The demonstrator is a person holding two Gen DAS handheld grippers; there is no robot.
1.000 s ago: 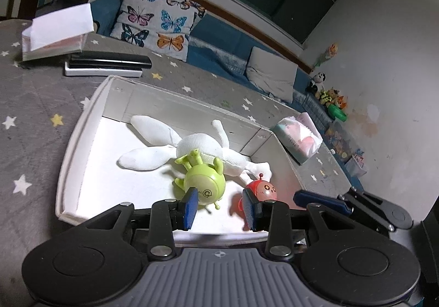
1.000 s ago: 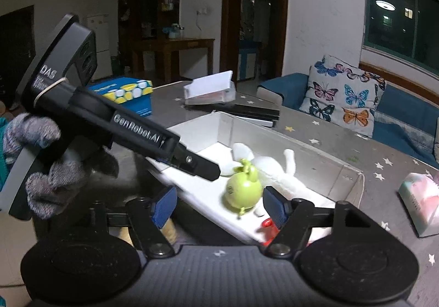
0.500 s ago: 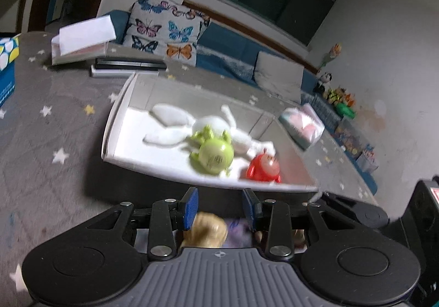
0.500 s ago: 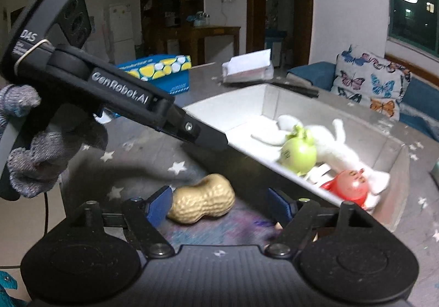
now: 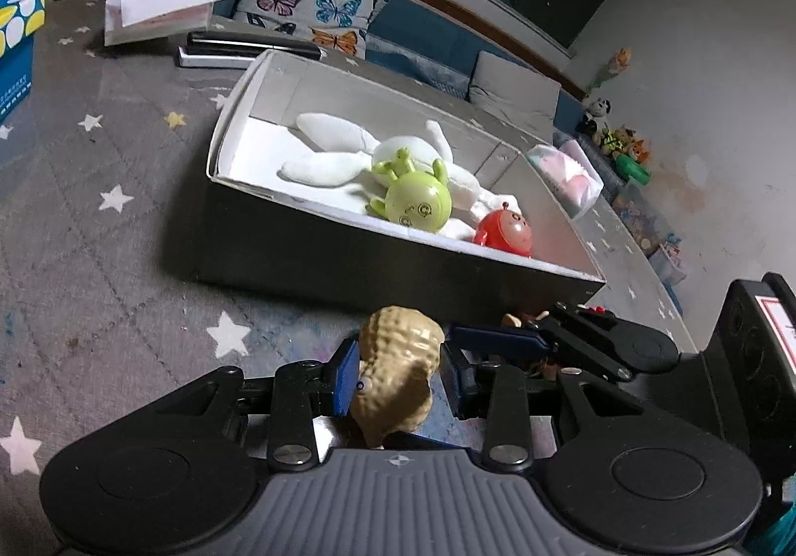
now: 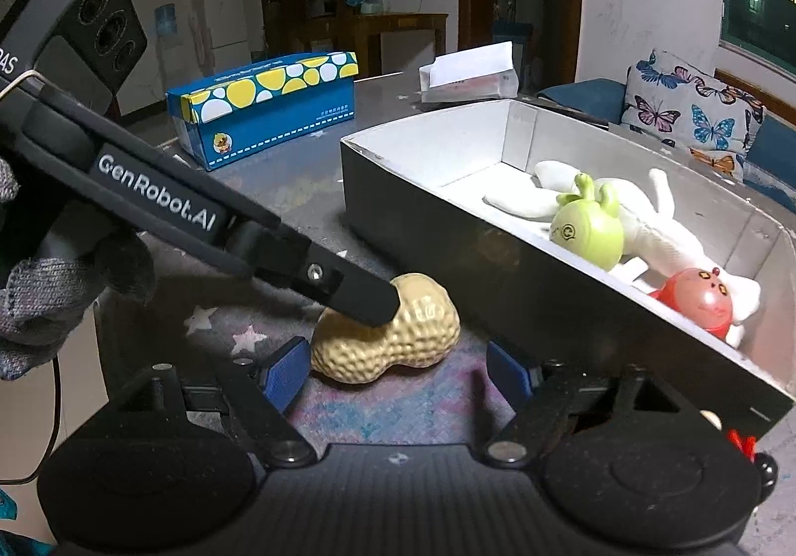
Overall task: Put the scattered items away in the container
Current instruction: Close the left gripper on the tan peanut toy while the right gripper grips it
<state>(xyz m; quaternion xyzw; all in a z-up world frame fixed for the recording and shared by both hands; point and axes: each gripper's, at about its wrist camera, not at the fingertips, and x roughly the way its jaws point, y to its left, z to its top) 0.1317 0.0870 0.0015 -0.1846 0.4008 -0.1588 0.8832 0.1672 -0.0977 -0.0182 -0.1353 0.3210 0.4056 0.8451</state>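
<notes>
1. The left hand-held gripper (image 5: pixel 398 377) straddles a peanut toy (image 5: pixel 395 377) on the starred surface (image 5: pixel 114 257), just outside the box (image 5: pixel 318 247); whether its pads (image 5: pixel 346 374) press the shell yet cannot be told.
2. The right hand-held gripper (image 6: pixel 398 369) hangs spread and empty near the same peanut.
3. The peanut looks hard, glossy and light, its dimples offering some grip; the narrow waist seems the safest hold, since the rounded ends could squirt free.
4. Inside the box lie a white plush (image 5: pixel 348 153), green toy (image 5: pixel 418 203) and red toy (image 5: pixel 505 235).
5. Only the right view shows the peanut's full length and the left finger lying over its top; only the left view shows both pads flanking it.
</notes>
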